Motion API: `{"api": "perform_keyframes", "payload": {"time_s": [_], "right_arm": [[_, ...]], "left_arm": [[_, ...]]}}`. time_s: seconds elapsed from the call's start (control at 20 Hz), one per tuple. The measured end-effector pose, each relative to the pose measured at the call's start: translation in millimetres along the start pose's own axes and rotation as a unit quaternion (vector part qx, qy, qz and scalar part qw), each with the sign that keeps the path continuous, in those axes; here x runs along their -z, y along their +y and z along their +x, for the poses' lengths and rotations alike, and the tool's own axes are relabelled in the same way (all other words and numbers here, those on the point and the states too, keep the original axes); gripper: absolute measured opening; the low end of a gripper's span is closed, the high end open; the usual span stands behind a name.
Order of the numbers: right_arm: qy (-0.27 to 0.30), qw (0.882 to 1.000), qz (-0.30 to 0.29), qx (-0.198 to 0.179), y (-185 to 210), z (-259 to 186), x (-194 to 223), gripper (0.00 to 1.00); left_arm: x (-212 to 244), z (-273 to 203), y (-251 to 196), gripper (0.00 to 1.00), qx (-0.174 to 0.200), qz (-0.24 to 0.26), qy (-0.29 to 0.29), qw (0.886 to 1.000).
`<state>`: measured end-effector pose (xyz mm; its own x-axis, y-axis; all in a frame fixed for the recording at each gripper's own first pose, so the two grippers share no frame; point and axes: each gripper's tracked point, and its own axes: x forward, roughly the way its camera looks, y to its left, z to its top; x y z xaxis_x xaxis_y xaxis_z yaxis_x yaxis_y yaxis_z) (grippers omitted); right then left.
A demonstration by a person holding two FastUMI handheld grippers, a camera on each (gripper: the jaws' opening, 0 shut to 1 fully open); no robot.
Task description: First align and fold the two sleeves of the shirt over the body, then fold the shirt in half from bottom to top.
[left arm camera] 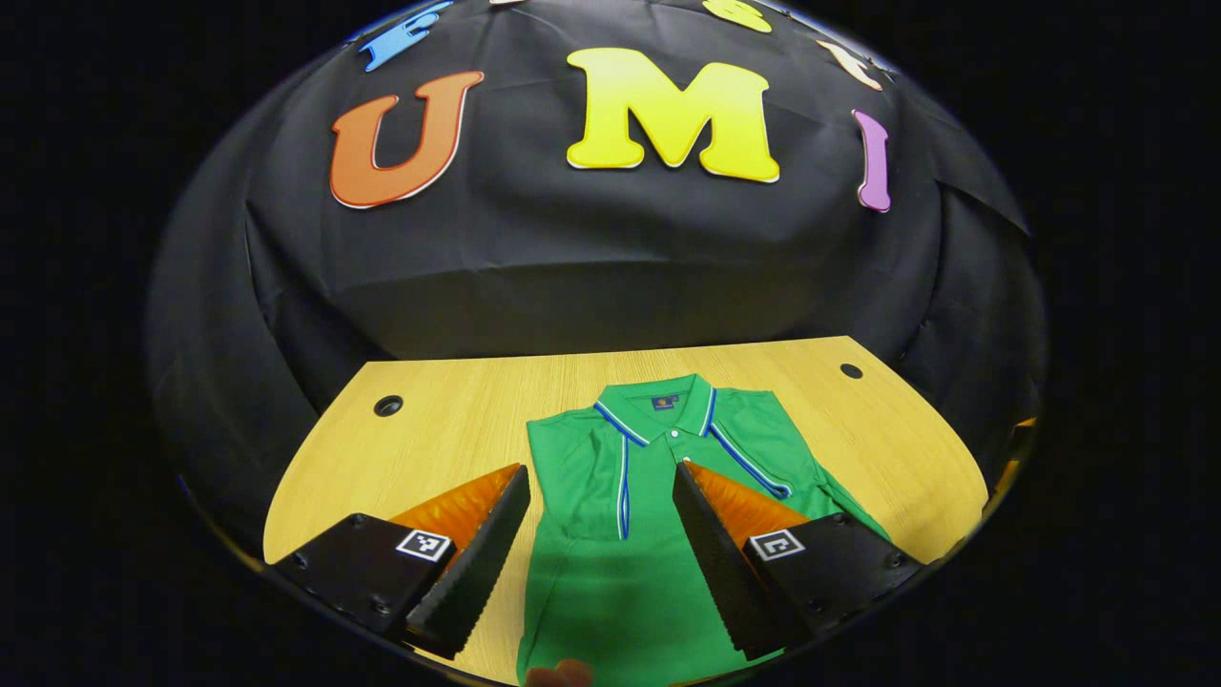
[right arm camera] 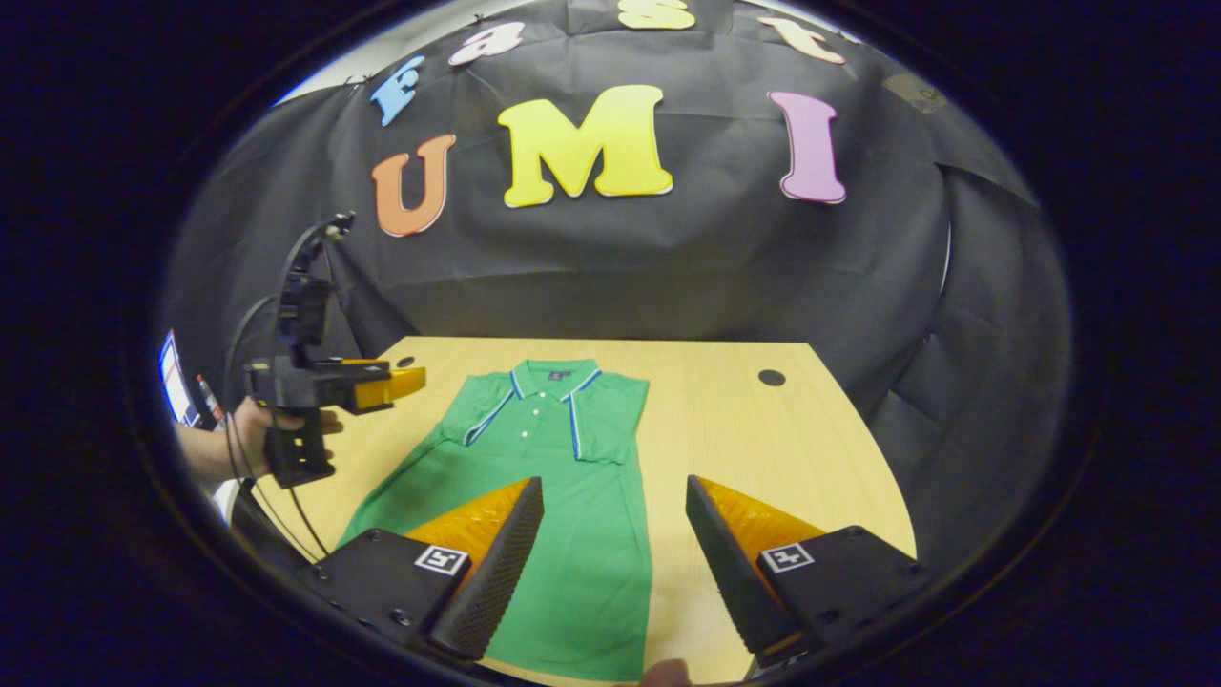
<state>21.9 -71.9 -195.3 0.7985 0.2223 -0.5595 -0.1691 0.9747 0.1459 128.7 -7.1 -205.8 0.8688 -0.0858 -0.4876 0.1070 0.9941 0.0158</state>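
Green polo shirt [right arm camera: 563, 477] lies flat on the wooden bench [right arm camera: 744, 429], collar toward the far wall, both sleeves folded over the body. Left tool [left arm camera: 601, 534] and right tool [right arm camera: 615, 549] hover above it, jaws spread, holding nothing.

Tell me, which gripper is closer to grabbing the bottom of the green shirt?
Probably the right. The right gripper is open, with the shirt's lower side edge lying between its fingers. The left gripper hangs off beside the sleeve, farther up the shirt.
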Motion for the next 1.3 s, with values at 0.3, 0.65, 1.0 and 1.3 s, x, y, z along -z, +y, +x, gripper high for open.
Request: {"api": "perform_keyframes", "payload": {"time_s": [0.3, 0.65, 1.0, 1.3], "right_arm": [[0.04, 0.999, -0.033, -0.018, 2.4, -21.2, 45.9, 0.95], [0.129, 0.989, -0.072, -0.011, -4.1, -49.6, 140.3, 0.93], [0.215, 0.972, -0.1, -0.011, -8.5, -56.8, 225.3, 0.95], [0.235, 0.968, -0.082, -0.008, -13.6, -41.4, 248.5, 0.95]], "left_arm": [[66.2, -98.6, 6.8, 0.97, 0.006, 0.012, 0.036, 0.999], [194.6, -168.5, 23.6, 0.98, 0.033, 0.021, 0.155, 0.987], [264.9, -173.9, 27.0, 0.98, 0.047, 0.017, 0.225, 0.973], [291.1, -172.5, 23.3, 0.98, 0.044, 0.024, 0.24, 0.969]]}}
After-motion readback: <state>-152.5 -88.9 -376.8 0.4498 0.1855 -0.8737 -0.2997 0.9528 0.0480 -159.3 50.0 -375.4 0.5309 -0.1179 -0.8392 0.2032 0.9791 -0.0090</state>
